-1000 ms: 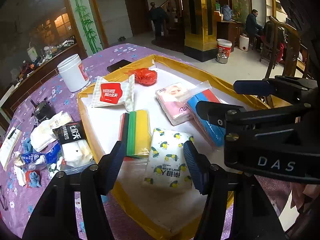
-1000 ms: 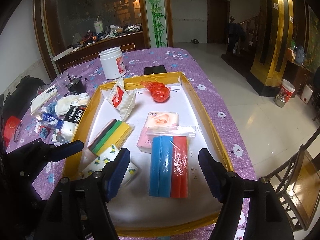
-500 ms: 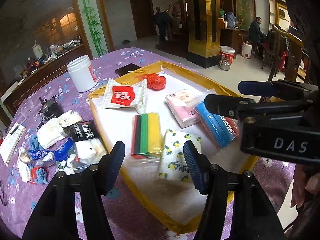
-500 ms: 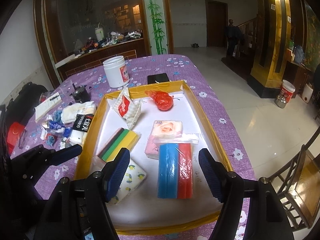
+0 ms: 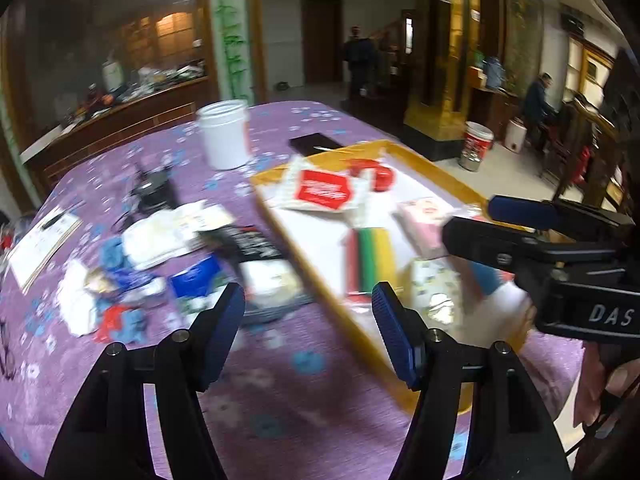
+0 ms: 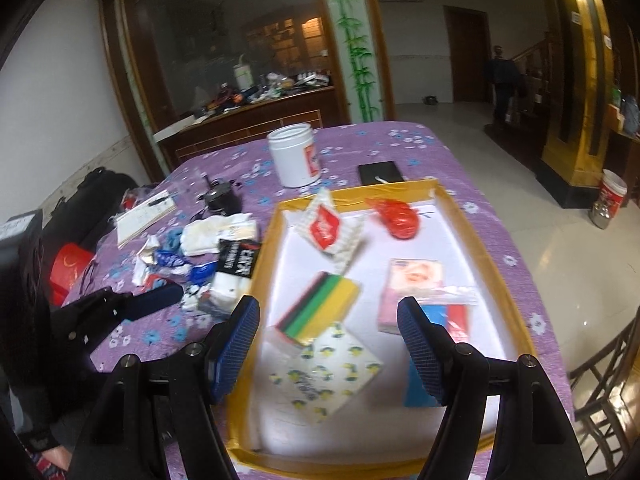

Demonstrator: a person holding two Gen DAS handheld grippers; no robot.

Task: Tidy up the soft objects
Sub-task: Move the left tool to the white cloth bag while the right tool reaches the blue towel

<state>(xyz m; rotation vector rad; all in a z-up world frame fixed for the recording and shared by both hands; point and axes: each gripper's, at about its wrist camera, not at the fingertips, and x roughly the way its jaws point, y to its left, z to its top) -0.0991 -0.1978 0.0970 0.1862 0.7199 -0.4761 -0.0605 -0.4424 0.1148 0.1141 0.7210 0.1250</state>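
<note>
A yellow-rimmed tray [image 6: 482, 252] holds a white packet with a red label [image 6: 328, 228], a red bag [image 6: 396, 216], striped sponges [image 6: 320, 312], a pink tissue pack [image 6: 414, 280], a lemon-print tissue pack [image 6: 328, 372] and a blue-and-red pack [image 6: 452, 320]. My right gripper [image 6: 328, 316] hangs open over the tray's near half, holding nothing. Left of the tray rim [image 5: 304, 264], my left gripper [image 5: 306, 304] hovers above the purple cloth with its jaws opening and nothing between them. Just beyond it lie a white pack [image 5: 272, 280], a black-labelled pack [image 5: 256, 240] and a blue packet [image 5: 196, 276].
A white jar [image 5: 223, 140], a black phone [image 5: 316, 144] and a dark small device [image 5: 154, 192] sit at the far side of the table. A notepad [image 5: 40, 240] lies at the left. A wooden chair [image 6: 600, 400] stands at the right edge.
My left gripper swung left, off the tray and over the cloth beside the loose pile, and its jaws widened a little. The right gripper drew back and up slightly.
</note>
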